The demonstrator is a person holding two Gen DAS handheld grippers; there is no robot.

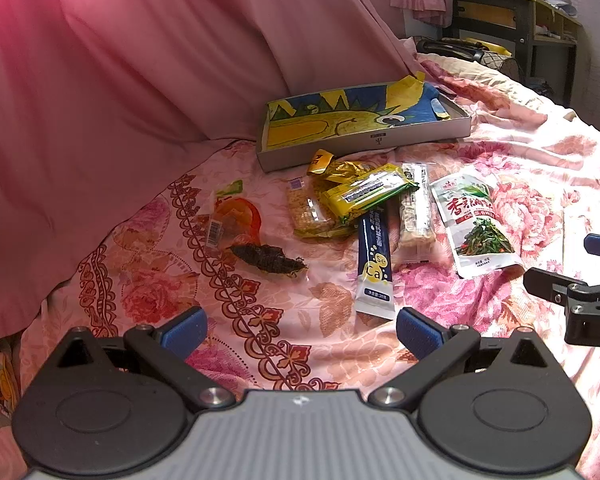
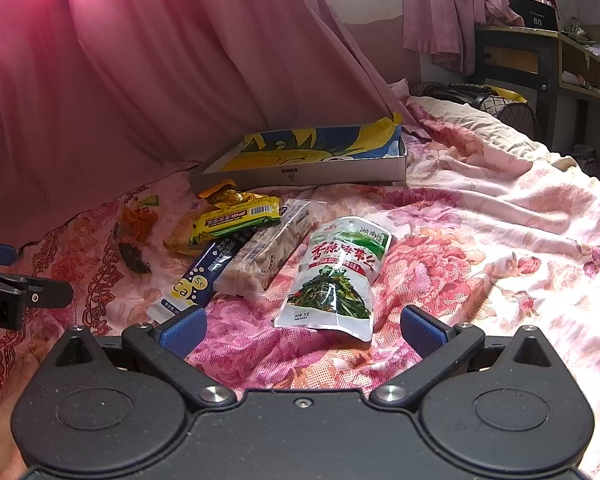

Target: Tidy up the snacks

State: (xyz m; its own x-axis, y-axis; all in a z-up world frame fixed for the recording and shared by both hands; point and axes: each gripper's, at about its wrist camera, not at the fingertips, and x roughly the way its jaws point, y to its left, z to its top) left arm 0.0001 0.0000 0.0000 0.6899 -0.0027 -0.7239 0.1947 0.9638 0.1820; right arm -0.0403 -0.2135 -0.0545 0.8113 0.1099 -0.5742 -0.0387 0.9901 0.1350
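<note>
both grippers — left gripper point(image 1: 300, 330), right gripper point(image 2: 302, 330) — hover low, fingers spread wide, empty, facing the snacks point(image 1: 364, 204).

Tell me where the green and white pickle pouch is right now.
The pouch lies flat on the floral bedspread, rightmost of the snacks, beside the clear-wrapped bar and just ahead of the right hand-held gripper.

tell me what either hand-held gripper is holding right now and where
Nothing: the left hand-held gripper and the right hand-held gripper are both open and empty.
</note>
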